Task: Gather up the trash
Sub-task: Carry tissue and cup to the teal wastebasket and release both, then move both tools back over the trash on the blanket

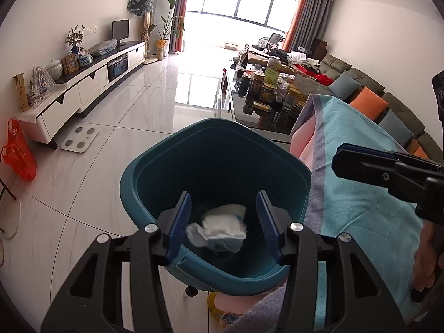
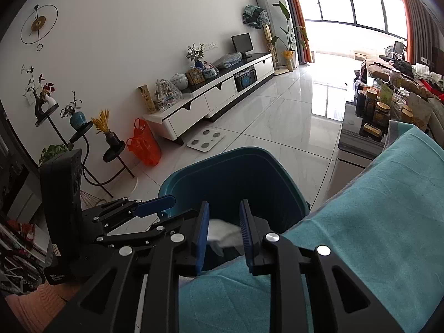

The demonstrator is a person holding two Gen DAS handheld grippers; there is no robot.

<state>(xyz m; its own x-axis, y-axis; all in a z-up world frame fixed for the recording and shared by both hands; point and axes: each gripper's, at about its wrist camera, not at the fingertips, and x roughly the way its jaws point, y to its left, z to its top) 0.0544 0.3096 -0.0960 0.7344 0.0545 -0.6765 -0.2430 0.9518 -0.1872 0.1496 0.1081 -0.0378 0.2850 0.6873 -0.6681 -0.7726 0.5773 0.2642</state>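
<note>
Hovering over a teal bin (image 1: 216,149) on a pale tiled floor (image 1: 133,105) — left gripper (image 1: 223,222) with fingers spread wide, grasping nothing. Lying inside the bin, between and below those blue pads (image 1: 180,222): a crumpled white tissue (image 1: 222,230), not touching either one. Reaching in from the side, right gripper (image 2: 224,230) with its fingers parted too, the same tissue (image 2: 222,233) showing in the gap; hard telling from this angle whether it is lying loose below — no pad seen pressing it. Draping beside the bin, a turquoise towel (image 1: 360,194) with pink and grey stripes. Standing against the far wall, a white cabinet (image 1: 91,83); sagging nearby, an orange plastic bag (image 1: 19,155).
</note>
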